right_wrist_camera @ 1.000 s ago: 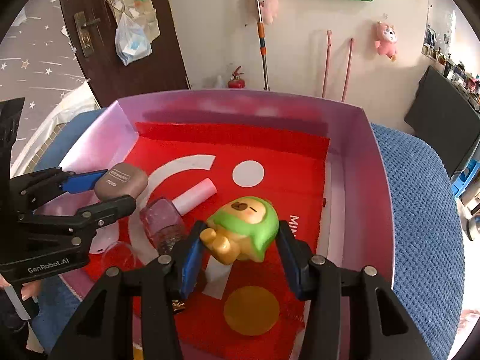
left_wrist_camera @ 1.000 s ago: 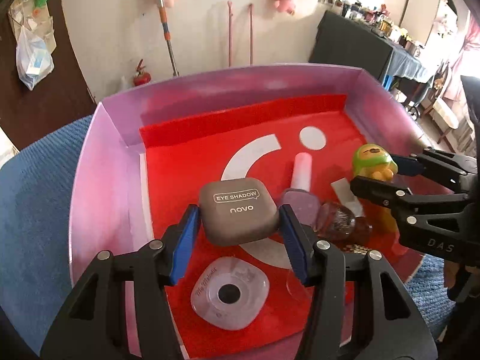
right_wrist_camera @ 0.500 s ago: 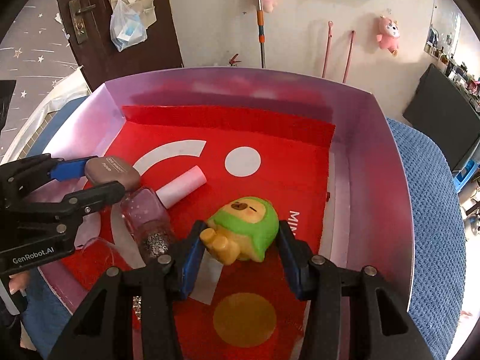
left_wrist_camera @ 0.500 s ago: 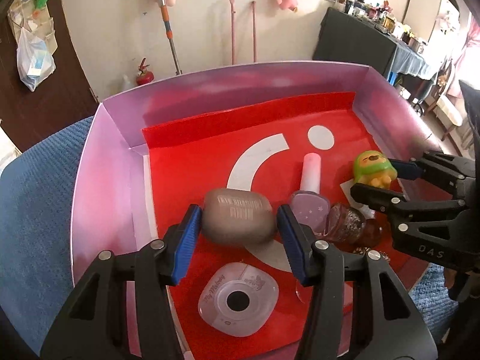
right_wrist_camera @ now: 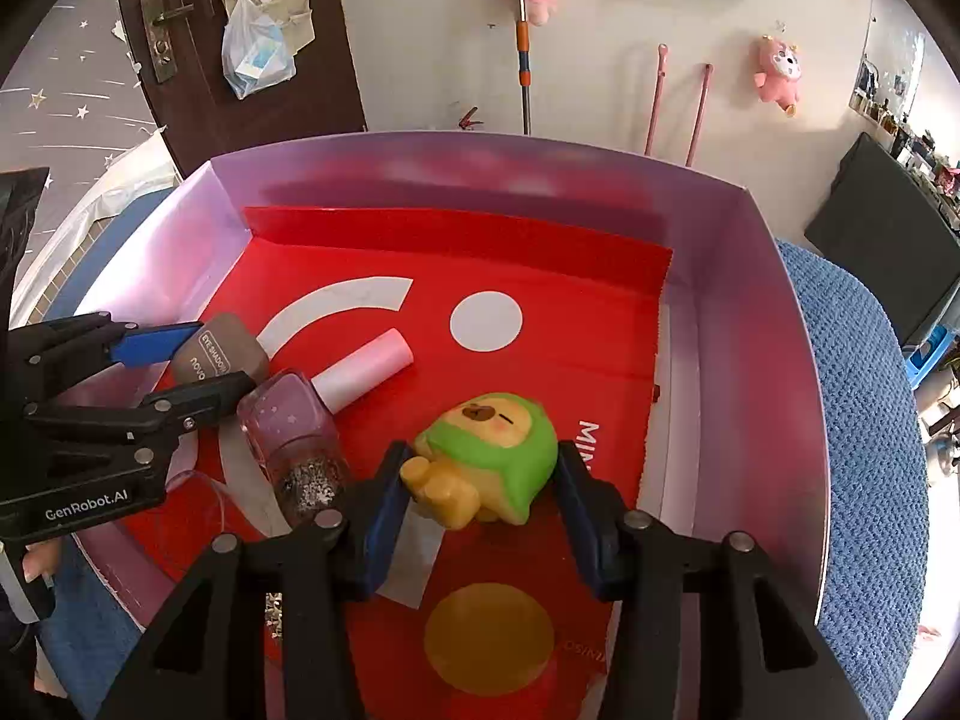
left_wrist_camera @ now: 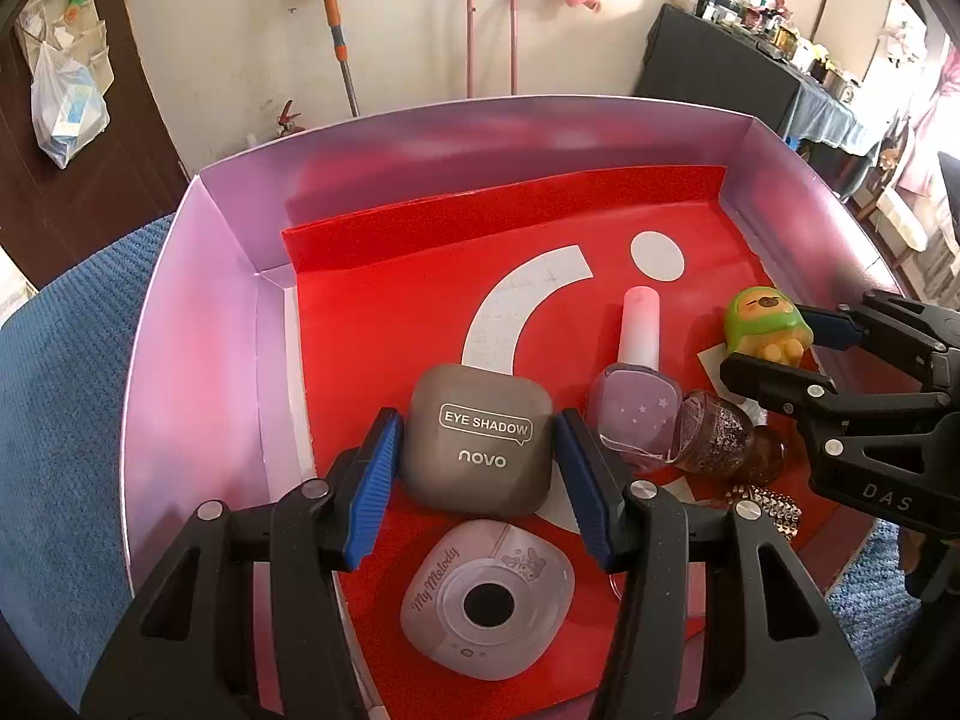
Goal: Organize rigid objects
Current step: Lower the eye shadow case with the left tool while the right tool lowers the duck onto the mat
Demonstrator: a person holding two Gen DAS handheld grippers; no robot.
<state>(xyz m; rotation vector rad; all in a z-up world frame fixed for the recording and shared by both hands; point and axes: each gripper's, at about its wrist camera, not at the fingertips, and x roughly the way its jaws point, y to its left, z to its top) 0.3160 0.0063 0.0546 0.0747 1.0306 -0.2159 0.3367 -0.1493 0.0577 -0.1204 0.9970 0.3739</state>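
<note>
Both wrist cameras look steeply down, close in, toward 12 o'clock into the shallow lilac-walled cardboard box (left_wrist_camera: 198, 324) (right_wrist_camera: 750, 324); both share its red floor and the far wall.

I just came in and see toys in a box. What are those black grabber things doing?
A person is tidying small things in a pink box, a grabber in each hand. The left gripper has the grey eye shadow case between its blue pads. The right gripper has the green-hooded toy figure between its own. A nail polish bottle and a My Melody case lie on the red liner.
</note>
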